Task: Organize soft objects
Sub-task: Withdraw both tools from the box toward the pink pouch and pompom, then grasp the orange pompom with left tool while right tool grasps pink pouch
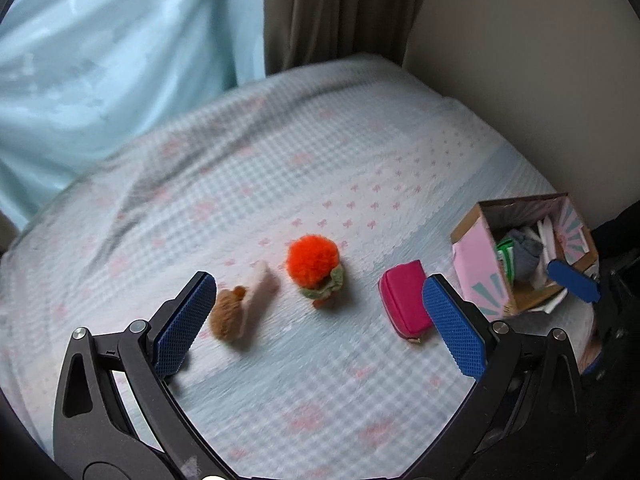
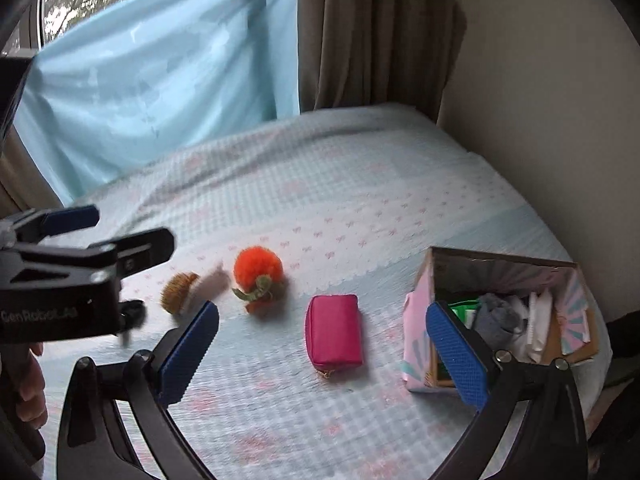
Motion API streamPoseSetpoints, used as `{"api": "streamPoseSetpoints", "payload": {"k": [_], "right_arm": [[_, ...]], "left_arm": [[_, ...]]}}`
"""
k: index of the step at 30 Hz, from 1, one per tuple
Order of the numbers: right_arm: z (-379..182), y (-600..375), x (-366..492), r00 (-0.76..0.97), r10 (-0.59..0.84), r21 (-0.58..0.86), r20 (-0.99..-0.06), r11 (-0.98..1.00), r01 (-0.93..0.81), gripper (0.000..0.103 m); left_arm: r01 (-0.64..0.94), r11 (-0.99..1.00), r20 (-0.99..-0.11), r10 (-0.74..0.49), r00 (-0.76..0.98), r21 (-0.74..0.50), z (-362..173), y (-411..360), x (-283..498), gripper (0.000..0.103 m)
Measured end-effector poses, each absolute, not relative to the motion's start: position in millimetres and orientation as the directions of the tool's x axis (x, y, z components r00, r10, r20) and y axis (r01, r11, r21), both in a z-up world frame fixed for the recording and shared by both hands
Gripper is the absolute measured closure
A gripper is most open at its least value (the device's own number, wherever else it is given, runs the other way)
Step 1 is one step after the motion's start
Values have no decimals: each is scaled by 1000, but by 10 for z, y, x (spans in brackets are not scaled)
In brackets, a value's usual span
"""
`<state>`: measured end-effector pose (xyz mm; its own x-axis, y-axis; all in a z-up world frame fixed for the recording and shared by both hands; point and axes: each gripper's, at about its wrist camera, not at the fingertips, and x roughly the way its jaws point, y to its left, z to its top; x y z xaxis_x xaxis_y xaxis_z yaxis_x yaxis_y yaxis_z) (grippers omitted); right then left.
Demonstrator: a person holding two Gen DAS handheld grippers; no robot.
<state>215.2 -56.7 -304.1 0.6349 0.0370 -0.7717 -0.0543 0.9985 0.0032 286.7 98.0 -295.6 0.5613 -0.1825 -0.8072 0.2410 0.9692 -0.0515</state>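
Note:
Three soft things lie in a row on the bed: a brown and pink plush, a fluffy orange plush with green leaves, and a magenta zip pouch. My left gripper hovers open above the sheet, its left pad beside the brown plush, nothing between its fingers. My right gripper is open and empty too, with the pouch ahead of it and its right pad in front of the box. In the right wrist view the left gripper hangs at the left, above the brown plush.
An open pink cardboard box at the bed's right side holds grey, white and green soft items. A wall runs along the right, curtains at the back. A hand shows at the left edge. The checked sheet stretches behind.

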Motion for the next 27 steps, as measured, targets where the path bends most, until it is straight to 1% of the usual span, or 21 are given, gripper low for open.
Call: {"api": "streamPoseSetpoints", "payload": {"k": [8, 12, 13, 17, 19, 20, 21, 22, 23, 24, 25, 26, 27], "right_arm": [[-3904, -597, 2530, 570, 30, 12, -821, 999, -35, 0], [-4350, -608, 2682, 533, 22, 3, -846, 999, -37, 0], [-4414, -606, 2715, 528, 23, 1, -849, 999, -41, 0], [-4651, -611, 2806, 514, 11, -14, -858, 999, -46, 0], [-4736, -624, 2843, 506, 8, -13, -863, 999, -39, 0], [-4766, -630, 2853, 502, 5, -14, -865, 999, -35, 2], [-4801, -630, 2860, 496, 5, -13, -868, 999, -32, 5], [-4843, -631, 2867, 487, 8, -8, -874, 999, -32, 6], [-4883, -630, 2872, 477, 11, -4, -879, 1000, -30, 7], [-4909, -625, 2874, 472, 13, -1, -882, 1000, -29, 11], [-4936, -622, 2884, 465, 15, 0, -885, 1000, -31, 14], [-4961, -615, 2899, 458, 15, 0, -889, 999, -33, 23], [-4983, -616, 2908, 450, 18, 3, -893, 999, -33, 28]], "left_arm": [[277, 960, -837, -176, 517, -31, -3885, 728, 3352, 1], [278, 960, -846, -168, 506, -24, -4319, 636, 3541, 4], [276, 961, -848, -164, 505, -21, -4389, 625, 3573, 6], [260, 965, -855, -133, 502, 2, -4662, 564, 3704, 9], [257, 966, -860, -132, 494, 0, -4746, 559, 3764, 12], [255, 967, -863, -133, 487, -5, -4787, 562, 3789, 13], [252, 968, -868, -134, 477, -11, -4826, 561, 3824, 17], [247, 969, -874, -134, 468, -17, -4866, 562, 3858, 25], [243, 970, -879, -133, 457, -21, -4903, 564, 3889, 28], [239, 971, -884, -132, 449, -23, -4926, 571, 3909, 33], [235, 972, -888, -134, 439, -30, -4960, 576, 3933, 40], [231, 972, -892, -139, 430, -39, -4991, 578, 3951, 44], [228, 973, -895, -136, 425, -40, -5013, 585, 3960, 52]]}}
